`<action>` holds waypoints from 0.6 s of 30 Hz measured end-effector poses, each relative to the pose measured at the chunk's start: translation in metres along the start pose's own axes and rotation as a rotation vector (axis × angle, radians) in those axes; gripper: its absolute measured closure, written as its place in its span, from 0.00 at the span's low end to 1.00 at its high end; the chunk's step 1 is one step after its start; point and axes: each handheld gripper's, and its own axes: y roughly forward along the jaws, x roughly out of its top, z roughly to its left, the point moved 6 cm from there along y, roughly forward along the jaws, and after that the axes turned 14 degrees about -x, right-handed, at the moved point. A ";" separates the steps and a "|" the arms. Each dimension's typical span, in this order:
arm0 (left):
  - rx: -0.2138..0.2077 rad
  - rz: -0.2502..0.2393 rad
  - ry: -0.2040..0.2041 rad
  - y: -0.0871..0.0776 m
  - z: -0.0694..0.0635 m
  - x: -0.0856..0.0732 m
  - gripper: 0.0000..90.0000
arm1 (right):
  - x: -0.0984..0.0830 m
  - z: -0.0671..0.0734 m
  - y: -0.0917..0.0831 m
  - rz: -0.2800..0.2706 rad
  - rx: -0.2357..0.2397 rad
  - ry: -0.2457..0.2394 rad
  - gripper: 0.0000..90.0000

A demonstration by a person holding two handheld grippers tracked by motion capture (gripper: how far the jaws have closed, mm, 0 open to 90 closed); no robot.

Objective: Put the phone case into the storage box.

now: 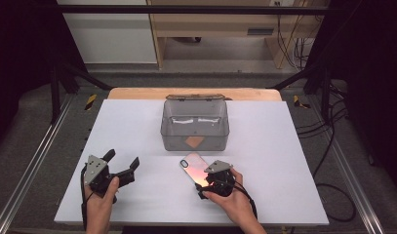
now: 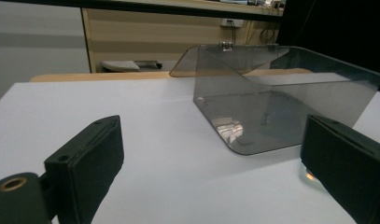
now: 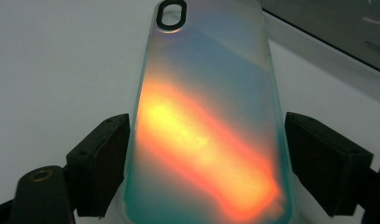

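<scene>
Jaws of the right gripper (image 1: 202,181) are clamped on the long edges of an iridescent phone case (image 1: 194,168), pads flush against both sides; the case lies on the white table (image 1: 264,146), near its front edge. Just beyond the case's far end stands a smoked transparent box (image 1: 195,126), lid swung back, blocking any forward path. Open table surface extends to the right. The left gripper (image 1: 122,166), jaws spread with nothing between them, rests well apart on the left, bare surface around it.
</scene>
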 end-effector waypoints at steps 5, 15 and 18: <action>-0.021 -0.033 -0.027 -0.004 -0.007 0.013 0.05 | 0.005 0.009 -0.019 -0.068 0.008 -0.018 0.19; -0.085 -0.106 -0.089 0.015 -0.025 0.047 0.02 | 0.046 0.017 -0.046 -0.288 0.016 0.079 0.19; -0.126 -0.127 -0.132 0.029 -0.036 0.055 0.02 | 0.062 0.014 -0.044 -0.351 -0.008 0.138 0.19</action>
